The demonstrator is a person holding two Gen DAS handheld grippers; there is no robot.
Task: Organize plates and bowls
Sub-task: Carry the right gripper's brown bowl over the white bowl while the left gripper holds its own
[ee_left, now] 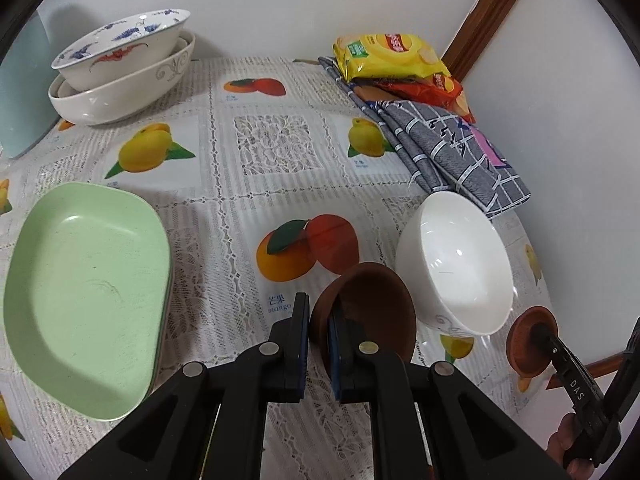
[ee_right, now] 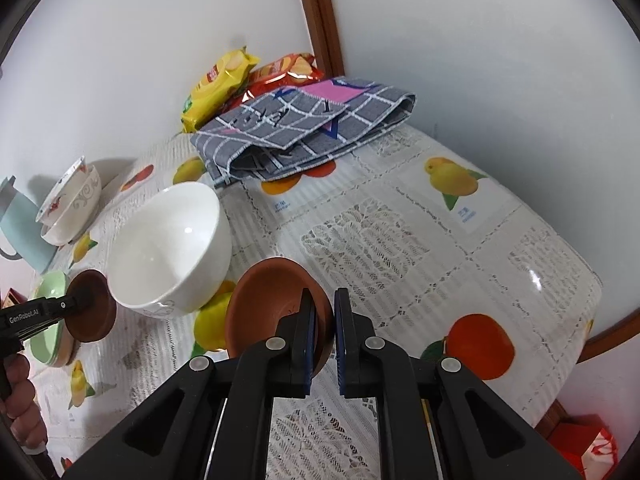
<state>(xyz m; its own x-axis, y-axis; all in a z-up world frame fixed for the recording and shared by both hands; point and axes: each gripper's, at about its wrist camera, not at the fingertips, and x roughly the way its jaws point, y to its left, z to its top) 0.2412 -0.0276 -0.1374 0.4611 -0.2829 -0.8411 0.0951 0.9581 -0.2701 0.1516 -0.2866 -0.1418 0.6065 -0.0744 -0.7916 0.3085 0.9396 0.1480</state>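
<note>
My left gripper point(ee_left: 319, 320) is shut on the rim of a small brown dish point(ee_left: 372, 304), held just left of a white bowl point(ee_left: 456, 264) on the table. My right gripper point(ee_right: 323, 312) is shut on the rim of a second small brown dish point(ee_right: 272, 300), held right of the same white bowl point(ee_right: 168, 248). Each view shows the other gripper's dish: in the left wrist view at lower right point(ee_left: 528, 340), in the right wrist view at left point(ee_right: 90, 308). Stacked green plates point(ee_left: 88, 292) lie at left. Two stacked patterned bowls point(ee_left: 120, 64) stand at the back left.
A folded grey checked cloth point(ee_left: 452, 148) and snack bags point(ee_left: 388, 56) lie at the back right by the wall. A pale blue jug point(ee_right: 20, 224) stands by the patterned bowls point(ee_right: 72, 204). The fruit-print tablecloth point(ee_right: 400, 240) ends at the table's right edge.
</note>
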